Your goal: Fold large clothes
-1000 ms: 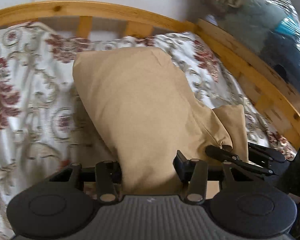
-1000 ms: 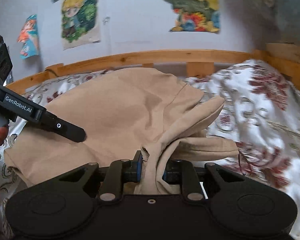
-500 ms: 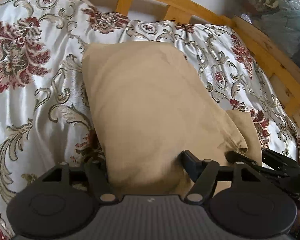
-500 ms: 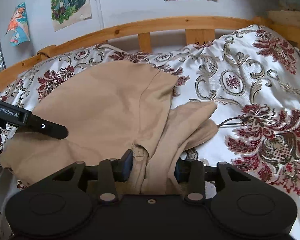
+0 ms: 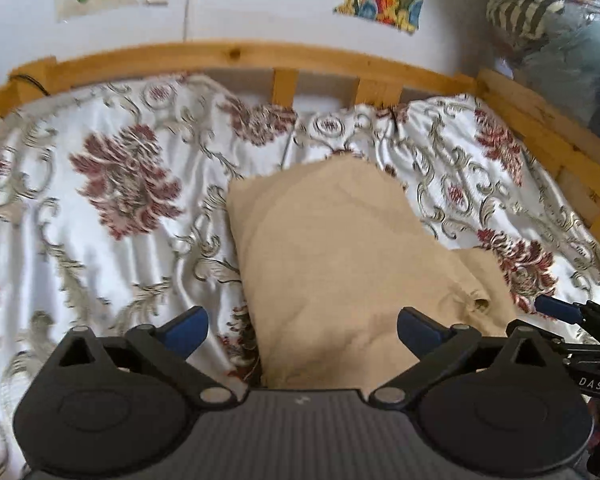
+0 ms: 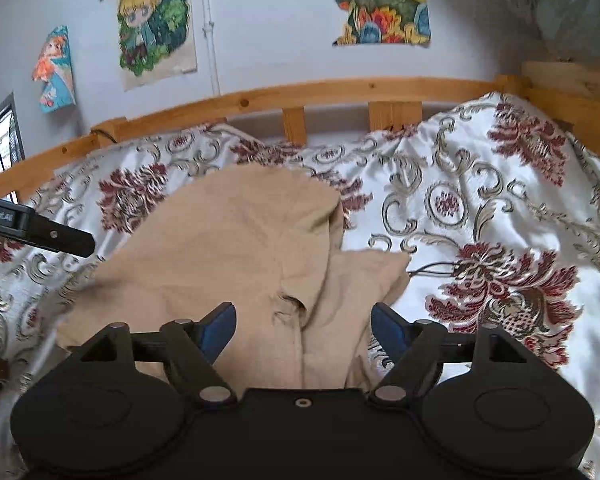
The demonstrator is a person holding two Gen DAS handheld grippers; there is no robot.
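Both sets of jaws are standing wide apart and gripping nothing: the left gripper [image 5: 302,330] is hovering over the near end of the tan garment [image 5: 340,264], with its left blue pad out over the bedspread, and the right gripper [image 6: 303,326] is hanging above the garment's near right part, where a buttonhole and seam are showing. The garment is lying on the floral bedspread [image 5: 112,208], doubled over into a long narrow shape running toward the wooden bed rail [image 5: 260,56], with a lower layer sticking out along its right edge. Judging by this, a lengthwise fold is looking done and released, while the layers are not lining up neatly, so squaring the edges and folding it shorter are probably remaining.
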